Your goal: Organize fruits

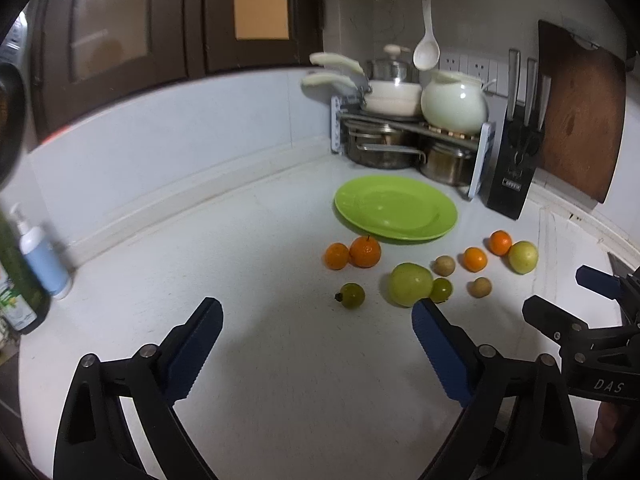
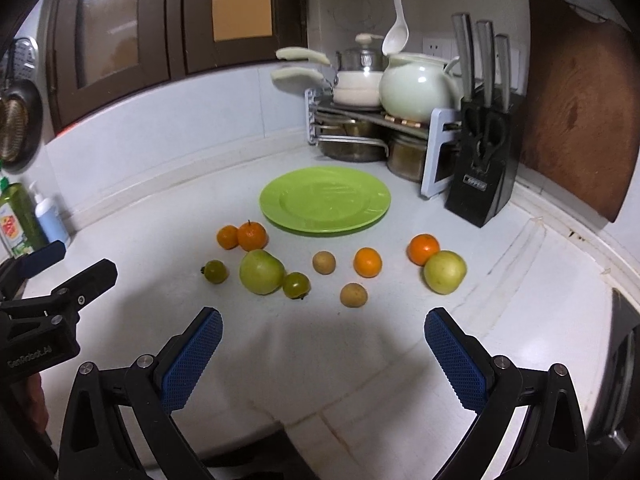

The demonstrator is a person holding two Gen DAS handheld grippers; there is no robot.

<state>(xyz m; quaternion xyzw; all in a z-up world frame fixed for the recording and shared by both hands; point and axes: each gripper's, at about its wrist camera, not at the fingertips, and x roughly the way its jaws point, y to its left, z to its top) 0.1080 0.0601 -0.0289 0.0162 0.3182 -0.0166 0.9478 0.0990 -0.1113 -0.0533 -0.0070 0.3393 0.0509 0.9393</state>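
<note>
- The white countertop carries everything; all the fruit lies loose on it, in front of the plates and ahead of both grippers.
- Two stacked green plates sit empty behind the fruit, the likely destination, so the sorting looks not yet begun.
- The left gripper hangs released, nothing between its blue pads; the right gripper is likewise spread and empty.
- Two large green apples: one mid-left, touching a small green tomato; the other at far right, touching an orange.
- A pair of oranges touch each other near the plates' left rim; a lone orange lies in the middle.
- A second green tomato sits leftmost, standing clear of its neighbours.
- Two small brown fruits lie near the centre.
- Advice: begin with a fruit standing free, centre the pads on either side, and close gently, since round fruit will probably roll if nudged.
</note>
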